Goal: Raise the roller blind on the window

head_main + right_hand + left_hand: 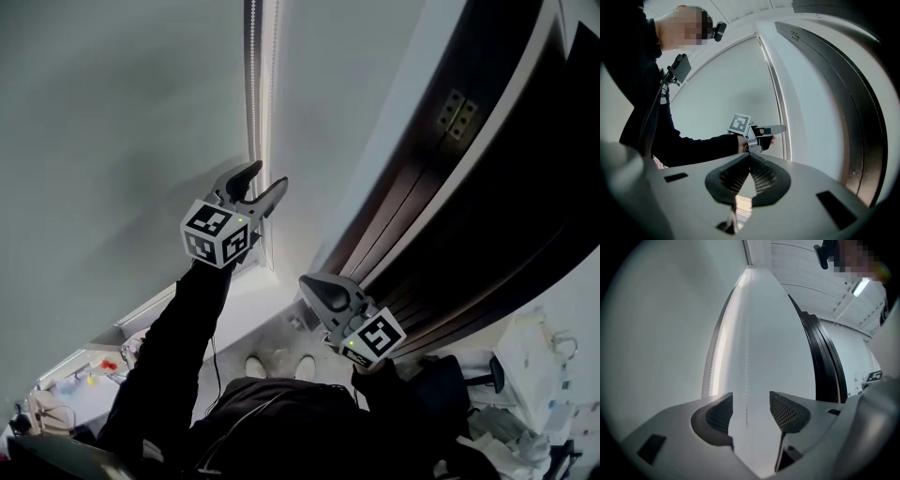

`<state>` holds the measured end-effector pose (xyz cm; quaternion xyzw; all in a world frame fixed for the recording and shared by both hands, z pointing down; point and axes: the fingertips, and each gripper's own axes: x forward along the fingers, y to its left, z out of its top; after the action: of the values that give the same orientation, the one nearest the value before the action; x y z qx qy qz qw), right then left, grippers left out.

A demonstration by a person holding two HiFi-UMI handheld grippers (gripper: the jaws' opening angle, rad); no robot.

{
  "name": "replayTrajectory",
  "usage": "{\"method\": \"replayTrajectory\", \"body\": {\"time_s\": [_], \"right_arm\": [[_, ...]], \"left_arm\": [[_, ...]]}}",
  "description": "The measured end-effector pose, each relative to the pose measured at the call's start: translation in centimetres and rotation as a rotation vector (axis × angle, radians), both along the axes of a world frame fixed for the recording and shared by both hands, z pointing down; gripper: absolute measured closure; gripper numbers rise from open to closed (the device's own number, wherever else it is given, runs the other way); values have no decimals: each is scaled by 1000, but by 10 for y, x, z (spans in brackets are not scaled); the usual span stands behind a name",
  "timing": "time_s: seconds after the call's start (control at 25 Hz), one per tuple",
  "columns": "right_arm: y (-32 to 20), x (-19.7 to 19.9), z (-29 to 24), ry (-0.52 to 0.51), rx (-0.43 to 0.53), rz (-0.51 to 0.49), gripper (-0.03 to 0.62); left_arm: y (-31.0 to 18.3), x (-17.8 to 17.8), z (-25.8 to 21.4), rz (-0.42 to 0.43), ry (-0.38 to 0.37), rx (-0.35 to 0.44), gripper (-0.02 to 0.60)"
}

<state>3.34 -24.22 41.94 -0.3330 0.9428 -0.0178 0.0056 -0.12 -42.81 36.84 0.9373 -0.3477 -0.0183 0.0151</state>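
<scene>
While left tongs [751, 397] gape, chain [746, 362] perhaps between

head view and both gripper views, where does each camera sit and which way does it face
Head view: worn up top, facing down; sleeves, left gripper, right gripper.
Left gripper view: on that gripper, facing the bead chain between open jaws.
Right gripper view: past shut jaws toward the left sleeve.
Shared by all: left gripper.

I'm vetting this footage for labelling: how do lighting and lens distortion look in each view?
Head view: dim, flat light, brightest at the daylight strip beside the roller blind; the dark door frame bows. Left gripper view: strong fisheye, black corners, the bead chain faint against a pale background. Right gripper view: fisheye, the person's sleeve dark against the bright blind.
</scene>
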Motion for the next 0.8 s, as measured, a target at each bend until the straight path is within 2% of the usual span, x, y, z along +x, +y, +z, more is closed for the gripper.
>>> {"method": "replayTrajectory", "body": {"time_s": [0.16,0.32,0.36,0.44,0.8], "right_arm": [[-5,10,0,-2,-3,1,589],[-7,13,0,-2,-4,1,589],[-7,14,0,-2,-6,0,589],[-8,15,1,-2,-9,1,589],[-13,19,3,-12,-13,3,589]], "left_arm": [[-14,2,0,-24,-8,1,344],[-18,-4,-4,-59,16,16,348],[-18,-7,-5,-70,22,23,386],[-16,-10,-6,-67,28,29,568],[2,-1,3,-1,-49,54,574]]}}
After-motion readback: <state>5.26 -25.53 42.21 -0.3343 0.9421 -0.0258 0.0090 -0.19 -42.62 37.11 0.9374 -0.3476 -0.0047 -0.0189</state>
